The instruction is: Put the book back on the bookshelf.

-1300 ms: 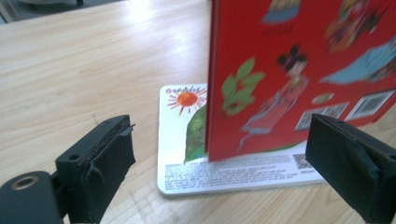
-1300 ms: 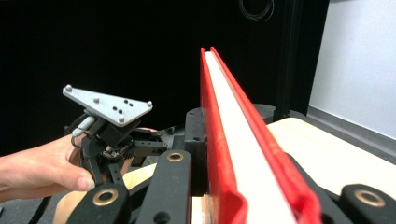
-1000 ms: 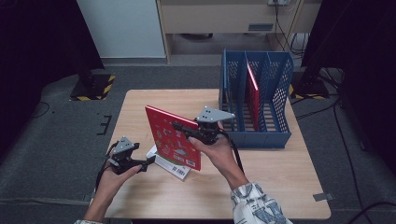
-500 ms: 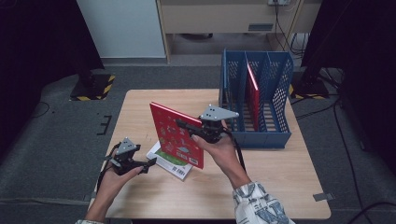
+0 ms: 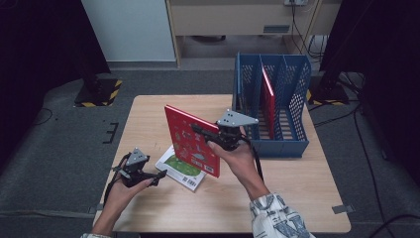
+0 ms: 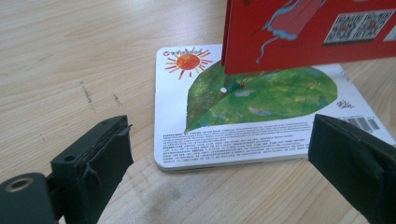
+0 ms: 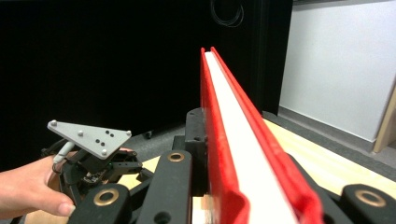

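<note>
Red book (image 5: 192, 140) clamped upright in right gripper (image 5: 214, 133), left gripper (image 6: 219, 172) fingers spread, no legible writing.

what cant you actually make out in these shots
- High view: print on the red book is too small to read.
- Left gripper view: the held red book covers the far part of the green leaf book; its fine print is too small.
- Right gripper view: the red book shows edge-on between the jaws of the right gripper, so its covers are hidden.
- High view: the mesh walls of the blue file rack partly hide the red book inside.
</note>
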A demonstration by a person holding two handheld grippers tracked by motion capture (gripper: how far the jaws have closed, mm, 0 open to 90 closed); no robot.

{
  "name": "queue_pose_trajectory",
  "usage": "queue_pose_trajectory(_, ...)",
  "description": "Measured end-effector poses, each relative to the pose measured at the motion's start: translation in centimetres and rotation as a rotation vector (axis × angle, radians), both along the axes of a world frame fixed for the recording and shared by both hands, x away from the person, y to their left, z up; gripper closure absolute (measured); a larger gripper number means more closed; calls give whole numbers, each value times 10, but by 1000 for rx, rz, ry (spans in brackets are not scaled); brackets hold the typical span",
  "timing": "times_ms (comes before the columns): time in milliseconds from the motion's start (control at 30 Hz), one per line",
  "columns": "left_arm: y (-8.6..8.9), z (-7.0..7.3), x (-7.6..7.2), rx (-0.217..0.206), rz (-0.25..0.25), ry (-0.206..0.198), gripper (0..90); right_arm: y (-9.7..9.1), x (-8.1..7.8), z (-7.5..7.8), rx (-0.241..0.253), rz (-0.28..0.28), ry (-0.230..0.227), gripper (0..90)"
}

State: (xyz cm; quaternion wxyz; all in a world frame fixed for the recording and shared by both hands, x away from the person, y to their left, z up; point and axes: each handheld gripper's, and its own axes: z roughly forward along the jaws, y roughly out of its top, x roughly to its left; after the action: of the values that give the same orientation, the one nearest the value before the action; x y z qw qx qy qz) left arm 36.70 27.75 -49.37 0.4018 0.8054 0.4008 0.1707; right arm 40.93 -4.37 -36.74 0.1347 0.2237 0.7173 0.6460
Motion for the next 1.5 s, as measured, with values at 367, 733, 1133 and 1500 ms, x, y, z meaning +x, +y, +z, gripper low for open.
queue_pose_trajectory(367,3,-4,1,9,10,11,54,-15,-1,2,1,-35,-6,797)
queue_pose_trajectory(733,3,-6,2,22,6,19,54,-27,-2,2,-3,-61,-5,797)
queue_pose_trajectory(1133,3,-7,2,26,7,23,54,-36,-2,0,-4,-78,0,797)
queue_pose_trajectory(1500,2,-8,2,34,3,23,54,-44,-2,2,-2,-92,-2,797)
